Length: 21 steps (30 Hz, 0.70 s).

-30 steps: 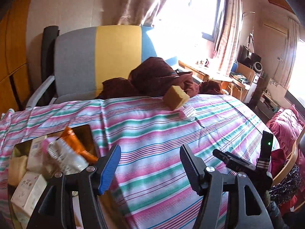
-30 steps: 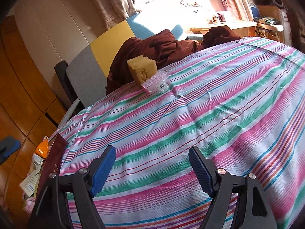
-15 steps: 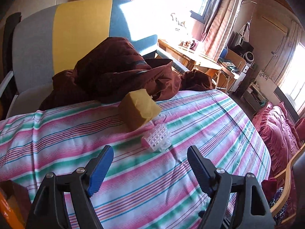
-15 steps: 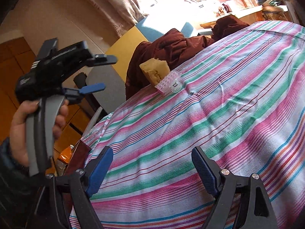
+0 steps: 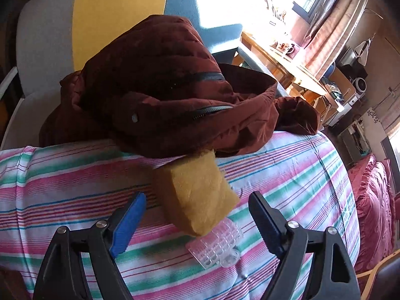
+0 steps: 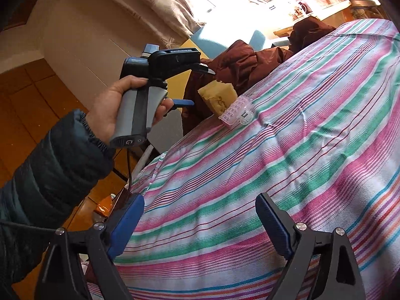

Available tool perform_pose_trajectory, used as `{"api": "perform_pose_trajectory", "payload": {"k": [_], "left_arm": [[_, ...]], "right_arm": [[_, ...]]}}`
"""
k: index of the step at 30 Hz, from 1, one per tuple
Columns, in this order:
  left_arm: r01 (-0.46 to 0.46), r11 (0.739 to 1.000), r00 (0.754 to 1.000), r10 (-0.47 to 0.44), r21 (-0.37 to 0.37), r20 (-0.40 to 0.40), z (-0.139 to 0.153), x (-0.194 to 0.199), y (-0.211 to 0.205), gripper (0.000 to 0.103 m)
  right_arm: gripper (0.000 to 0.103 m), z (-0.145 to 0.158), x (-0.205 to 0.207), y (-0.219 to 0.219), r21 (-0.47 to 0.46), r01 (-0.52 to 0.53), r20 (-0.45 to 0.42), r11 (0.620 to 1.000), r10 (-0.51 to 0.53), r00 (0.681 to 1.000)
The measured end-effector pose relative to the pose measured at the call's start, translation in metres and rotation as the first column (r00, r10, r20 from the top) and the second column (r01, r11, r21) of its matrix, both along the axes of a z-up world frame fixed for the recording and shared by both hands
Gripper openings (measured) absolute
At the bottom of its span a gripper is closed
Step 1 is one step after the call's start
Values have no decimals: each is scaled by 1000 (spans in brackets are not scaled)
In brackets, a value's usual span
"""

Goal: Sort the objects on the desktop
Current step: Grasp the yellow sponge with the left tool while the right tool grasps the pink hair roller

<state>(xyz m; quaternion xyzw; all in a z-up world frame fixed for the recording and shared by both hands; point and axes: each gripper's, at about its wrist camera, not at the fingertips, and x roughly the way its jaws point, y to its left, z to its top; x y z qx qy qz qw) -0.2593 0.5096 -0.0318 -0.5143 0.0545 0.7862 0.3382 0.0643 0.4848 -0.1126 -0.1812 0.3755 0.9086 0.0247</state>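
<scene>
A: Start nearest. What sits in front of the left gripper (image 5: 197,215)?

B: Its jaws are spread wide with nothing between the pads. The yellow sponge block (image 5: 197,195) lies just ahead, in line with the gap, on the striped cloth (image 5: 75,190). It overlaps one end of the clear pill organizer (image 5: 216,245), which lies nearer the camera, partly between the fingertips.

A: Room to either side?

B: Bare cloth on both sides of the sponge. Behind it there is less: the brown jacket (image 5: 160,92) spills over the table's far edge and its hem reaches the sponge's back end. Beyond the jacket stands a grey, yellow and blue chair back (image 5: 105,10).

A: And the right gripper (image 6: 200,222)?

B: Also wide apart and empty, held low over a broad open stretch of cloth, well back from the objects. The cloth's left edge drops off beside its left finger.

A: How is the left hand held?

B: In the right wrist view the hand (image 6: 117,107), in a dark padded sleeve (image 6: 50,170), wraps the grey handle, and the gripper points towards the sponge from beyond the table's left edge, one blue finger just beside it.
</scene>
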Motion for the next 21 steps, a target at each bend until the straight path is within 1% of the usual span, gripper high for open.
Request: {"api": "perform_pose_trajectory", "payload": {"k": [2,6,7,8,9,10,12,14,21], "left_arm": [[-2,1000,1000,2,-13,16,-4,-2,6,86],[-10,997,999,13,-71,40,-19,-2,18,86],[-11,996,998,16,-86,53,-24,-3,21,86],[-8,996,998,14,-94,63,-28,-3,22,81],[-4,996,998,10,-92,60,-29,-3,21,76],[0,996,998,5,-87,55,-29,-3,19,75],[6,997,999,-3,-74,47,-28,-2,12,70],[8,998,1000,-6,-58,28,-24,-1,1,68],[10,1000,1000,-10,5,-29,-7,13,-48,66]], "right_arm": [[93,0,0,0,-2,-3,-4,1000,3,1000],[93,0,0,0,-4,-7,-10,1000,7,1000],[94,0,1,0,-5,-7,-10,1000,7,1000],[94,0,1,0,-4,-7,-9,1000,7,1000],[94,0,1,0,-4,-7,-9,1000,7,1000],[94,0,1,0,-3,-7,-8,1000,7,1000],[94,0,0,0,-1,-7,-5,1000,7,1000],[94,0,0,0,2,-6,-1,1000,6,1000],[94,0,-5,-2,20,-4,31,1000,4,1000]]}}
